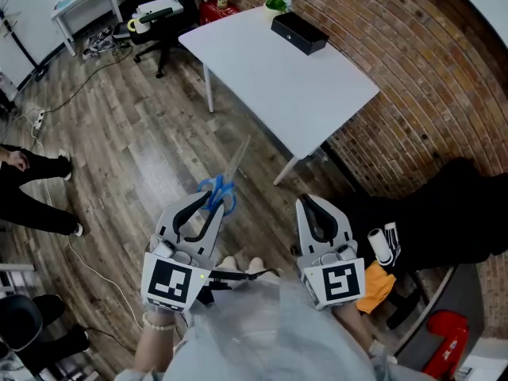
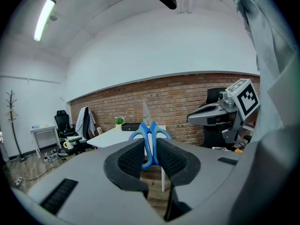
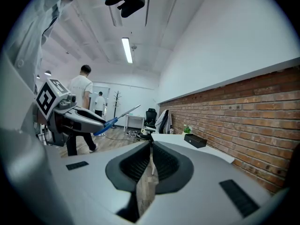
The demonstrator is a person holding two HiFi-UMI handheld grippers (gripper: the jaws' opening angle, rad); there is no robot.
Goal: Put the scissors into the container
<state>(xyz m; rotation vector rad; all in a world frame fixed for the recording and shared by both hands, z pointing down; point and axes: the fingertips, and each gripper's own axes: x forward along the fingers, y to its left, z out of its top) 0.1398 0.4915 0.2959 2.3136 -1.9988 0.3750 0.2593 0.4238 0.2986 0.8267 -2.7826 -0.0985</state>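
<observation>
My left gripper (image 1: 213, 199) is shut on blue-handled scissors (image 1: 222, 187), whose blades point up and away over the wooden floor. In the left gripper view the blue handles (image 2: 150, 136) sit clamped between the dark pads, blades upright. My right gripper (image 1: 311, 210) hangs beside it, shut with nothing between its jaws; in its own view its pads (image 3: 151, 163) meet. The scissors (image 3: 115, 117) and left gripper (image 3: 70, 114) show at the left of the right gripper view. A black box-shaped container (image 1: 299, 32) lies on the far end of the white table (image 1: 278, 78).
A small green plant (image 1: 277, 0) stands by the black container. A brick wall (image 1: 413, 94) runs behind the table. Office chairs (image 1: 155, 22) and a small white desk (image 1: 83, 6) stand at the far left. A person's legs (image 1: 32, 189) show at the left edge. Cables lie on the floor.
</observation>
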